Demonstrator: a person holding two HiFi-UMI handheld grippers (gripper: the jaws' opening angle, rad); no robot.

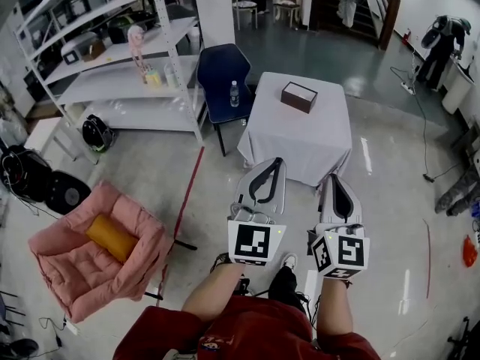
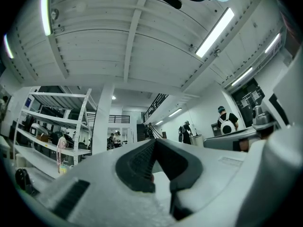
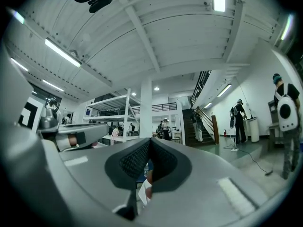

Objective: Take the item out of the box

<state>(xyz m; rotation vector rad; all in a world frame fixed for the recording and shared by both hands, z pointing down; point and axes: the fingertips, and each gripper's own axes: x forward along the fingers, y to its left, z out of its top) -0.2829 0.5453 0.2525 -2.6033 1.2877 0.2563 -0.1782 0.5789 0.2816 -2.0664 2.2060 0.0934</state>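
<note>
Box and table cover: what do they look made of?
Box: dark brown, likely wood or stiff board; rigid straight walls, matte, pale inside.
Table cover: white fabric; drapes in soft folds at the corners, no gloss.

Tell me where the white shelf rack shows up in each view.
Head view: rack at upper left.
Left gripper view: rack at the left, mid-height.
Right gripper view: rack just left of centre.
Shared landmark: the white pillar, just right of the rack in all three.
</note>
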